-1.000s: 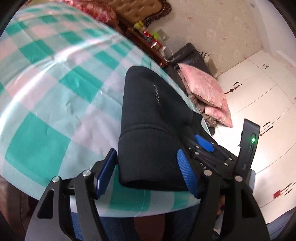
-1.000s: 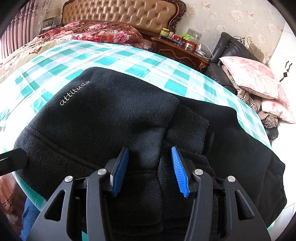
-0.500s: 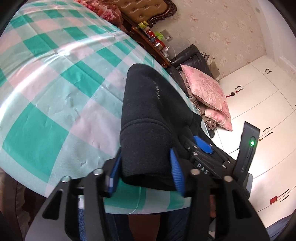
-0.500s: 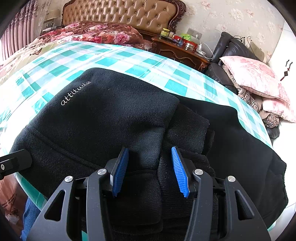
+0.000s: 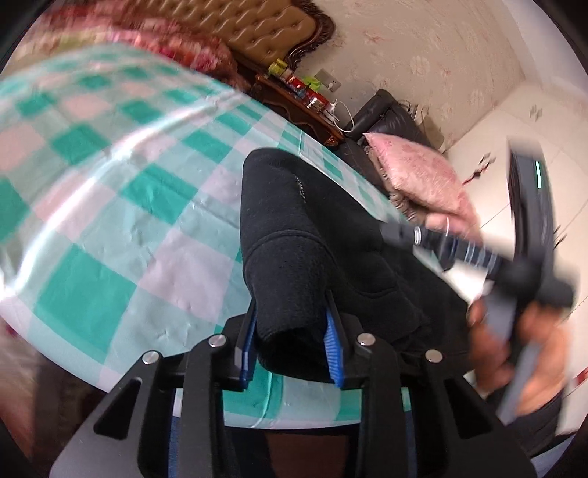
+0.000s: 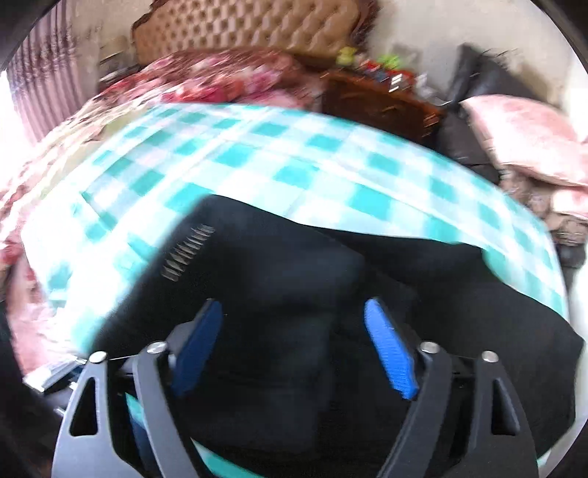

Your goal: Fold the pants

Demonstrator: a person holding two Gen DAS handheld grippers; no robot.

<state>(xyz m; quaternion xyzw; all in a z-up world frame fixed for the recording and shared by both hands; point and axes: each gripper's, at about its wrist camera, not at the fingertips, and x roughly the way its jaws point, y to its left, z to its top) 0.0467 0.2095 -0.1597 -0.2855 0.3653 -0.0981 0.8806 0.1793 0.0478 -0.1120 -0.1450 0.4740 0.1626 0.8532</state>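
Black fleece pants (image 5: 294, 235) lie folded on a green-and-white checked tablecloth (image 5: 110, 206) near its front edge. My left gripper (image 5: 290, 338) is shut on the near end of the pants, both blue pads pressed against the fabric. In the right wrist view the pants (image 6: 294, 294) fill the lower half, blurred by motion. My right gripper (image 6: 294, 338) is open, its blue pads wide apart above the dark cloth, gripping nothing. The right gripper and the hand holding it also show in the left wrist view (image 5: 514, 264), raised to the right of the pants.
A padded headboard (image 6: 257, 33) and floral bedding (image 6: 220, 77) lie beyond the table. A wooden nightstand (image 5: 301, 106) with small bottles, a dark chair and pink pillows (image 5: 422, 176) stand at the back right. White cabinets are at far right.
My left gripper has closed on the near end of the pants. My right gripper has opened, let go of the fabric and pulled up and away; both views are blurred by motion.
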